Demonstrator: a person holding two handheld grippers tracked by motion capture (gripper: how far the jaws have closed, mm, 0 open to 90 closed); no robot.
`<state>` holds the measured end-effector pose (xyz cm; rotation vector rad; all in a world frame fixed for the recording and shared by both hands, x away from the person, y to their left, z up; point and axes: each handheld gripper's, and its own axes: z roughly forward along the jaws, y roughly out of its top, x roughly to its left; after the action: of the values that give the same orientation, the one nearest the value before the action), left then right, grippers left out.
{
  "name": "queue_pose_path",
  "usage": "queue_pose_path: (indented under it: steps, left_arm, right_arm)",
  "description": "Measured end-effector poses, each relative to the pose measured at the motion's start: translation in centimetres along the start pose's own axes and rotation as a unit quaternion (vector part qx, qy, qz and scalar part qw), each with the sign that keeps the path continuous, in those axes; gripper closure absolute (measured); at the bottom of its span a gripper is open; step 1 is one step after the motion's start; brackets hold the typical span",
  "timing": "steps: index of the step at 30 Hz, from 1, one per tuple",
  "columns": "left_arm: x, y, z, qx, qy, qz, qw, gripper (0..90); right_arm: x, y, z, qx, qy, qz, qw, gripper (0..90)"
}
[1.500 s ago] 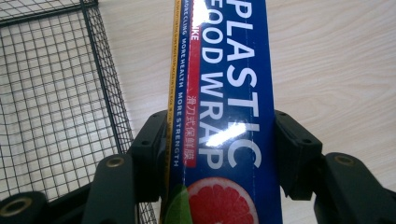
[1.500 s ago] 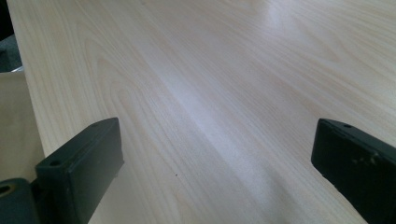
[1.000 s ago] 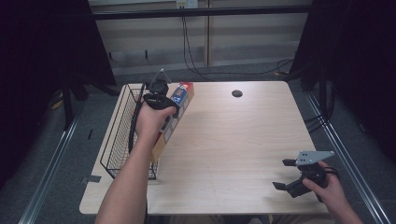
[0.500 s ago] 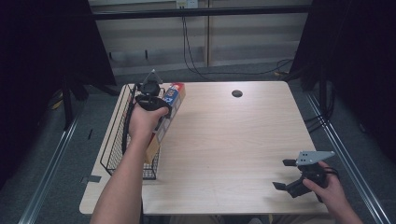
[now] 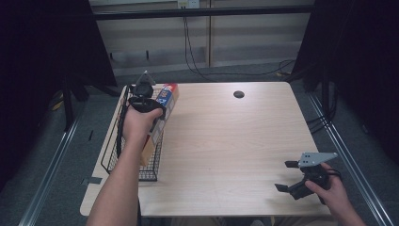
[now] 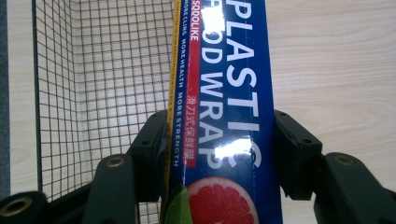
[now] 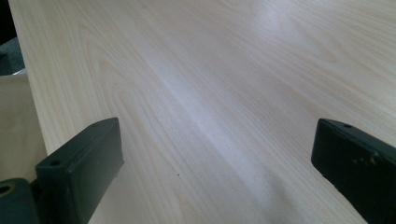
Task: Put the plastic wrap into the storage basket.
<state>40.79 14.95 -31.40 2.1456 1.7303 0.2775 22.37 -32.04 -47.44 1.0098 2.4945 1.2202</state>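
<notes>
A long blue plastic wrap box (image 6: pixel 229 93) with white lettering and a grapefruit picture is clamped between the jaws of my left gripper (image 6: pixel 219 154). In the high view the box (image 5: pixel 165 100) slants over the right wall of a black wire basket (image 5: pixel 113 150) at the table's left, with my left gripper (image 5: pixel 143 96) shut on its upper part and its lower end down inside the basket. My right gripper (image 5: pixel 288 176) hovers low over the table's front right corner. Its jaws stand wide apart with bare wood between them (image 7: pixel 215 154).
The light wooden table (image 5: pixel 235 141) has a dark round cable hole (image 5: pixel 238 94) near its far edge. Basket mesh (image 6: pixel 102 70) fills the space left of the box. Cables hang on the wall behind the table.
My left hand has carried the box leftward and down, from above the table beside the basket to over the basket's right wall. The right gripper has stayed still.
</notes>
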Motion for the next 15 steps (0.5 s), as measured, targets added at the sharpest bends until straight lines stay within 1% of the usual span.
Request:
queue_pose_path:
  steps: [3,4,5,7,10,12,15]
  left_arm:
    - [0.2,-0.1,0.0,-0.001,0.0,-0.004,1.0,44.8]
    - [0.3,-0.2,0.0,-0.003,-0.001,-0.01,0.9999,44.8]
    - [0.5,-0.3,0.0,-0.002,0.001,-0.008,1.0,44.8]
    - [0.7,-0.4,0.0,0.001,0.002,-0.013,0.9999,44.8]
    - [1.0,-0.6,0.0,-0.002,0.007,-0.018,0.9998,44.7]
    - [1.5,-0.7,0.0,-0.002,0.009,-0.023,0.9997,44.7]
    - [1.7,-0.9,0.0,0.0,0.011,-0.027,0.9996,44.7]
  right_arm:
    - [0.0,0.0,0.0,0.0,0.0,0.0,1.0,1.9]
    - [0.1,0.0,0.0,0.0,0.001,0.001,1.0,1.8]
    - [0.1,0.0,-0.1,0.001,0.0,0.001,1.0,1.8]
    - [0.1,0.0,-0.1,0.001,0.0,0.001,1.0,1.8]
    - [0.1,0.0,-0.1,0.002,0.0,0.001,1.0,1.9]
    - [0.1,0.0,-0.1,0.002,-0.001,0.001,1.0,1.9]
    - [0.1,0.0,-0.1,0.002,-0.001,0.0,1.0,1.8]
